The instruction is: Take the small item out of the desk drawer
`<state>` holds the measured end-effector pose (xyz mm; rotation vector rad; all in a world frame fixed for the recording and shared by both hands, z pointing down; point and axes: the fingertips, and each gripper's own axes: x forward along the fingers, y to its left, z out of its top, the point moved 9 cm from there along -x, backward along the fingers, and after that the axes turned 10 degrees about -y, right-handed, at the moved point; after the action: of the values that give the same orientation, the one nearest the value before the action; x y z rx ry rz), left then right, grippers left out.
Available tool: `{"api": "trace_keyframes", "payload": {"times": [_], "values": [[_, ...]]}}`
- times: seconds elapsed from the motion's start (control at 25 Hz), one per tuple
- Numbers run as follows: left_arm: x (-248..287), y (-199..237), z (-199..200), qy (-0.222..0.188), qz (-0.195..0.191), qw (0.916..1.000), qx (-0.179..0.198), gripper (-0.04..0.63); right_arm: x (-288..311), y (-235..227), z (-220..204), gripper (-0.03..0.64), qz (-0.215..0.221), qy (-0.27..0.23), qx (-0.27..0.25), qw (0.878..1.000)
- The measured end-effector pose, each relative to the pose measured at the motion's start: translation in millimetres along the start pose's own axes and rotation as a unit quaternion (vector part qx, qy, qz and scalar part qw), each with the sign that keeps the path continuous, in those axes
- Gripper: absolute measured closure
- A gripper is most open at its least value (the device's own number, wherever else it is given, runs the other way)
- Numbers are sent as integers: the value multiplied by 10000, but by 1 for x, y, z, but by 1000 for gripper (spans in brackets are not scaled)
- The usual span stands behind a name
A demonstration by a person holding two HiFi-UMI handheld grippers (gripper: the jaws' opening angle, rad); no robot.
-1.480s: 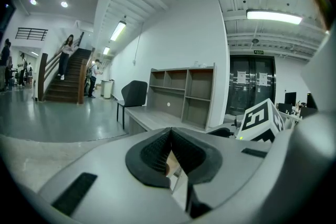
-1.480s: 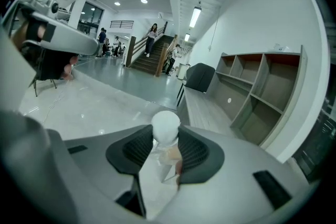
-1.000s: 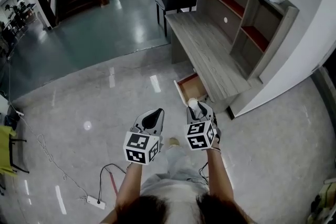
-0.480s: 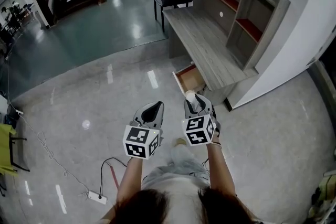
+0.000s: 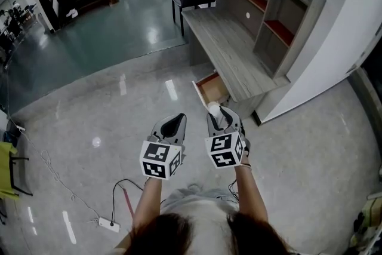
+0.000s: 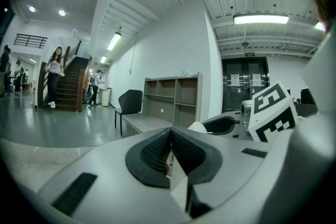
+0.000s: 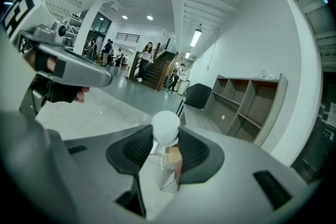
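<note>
- The right gripper (image 5: 221, 118) is clamped on the small white round-topped item (image 7: 165, 127), held near the person.
- The left gripper (image 5: 172, 125), just to its left, has its jaws together with nothing between them.
- The open reddish-lined drawer (image 5: 210, 88) of the grey wood-grain desk (image 5: 230, 54) lies farther off.

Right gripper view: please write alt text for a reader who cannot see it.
The right tongs are closed on a small white item with a round top. Beyond them stand a grey desk with shelves and a dark chair.
</note>
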<state>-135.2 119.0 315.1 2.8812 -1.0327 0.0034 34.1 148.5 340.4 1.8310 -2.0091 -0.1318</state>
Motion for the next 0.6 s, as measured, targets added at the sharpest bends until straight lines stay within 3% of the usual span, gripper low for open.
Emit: {"api": "trace_keyframes", "payload": {"times": [0.6], "values": [[16,-45,5,44,292,9996,35,580,-41,-42,9,459,172,-426,91,9989]]}}
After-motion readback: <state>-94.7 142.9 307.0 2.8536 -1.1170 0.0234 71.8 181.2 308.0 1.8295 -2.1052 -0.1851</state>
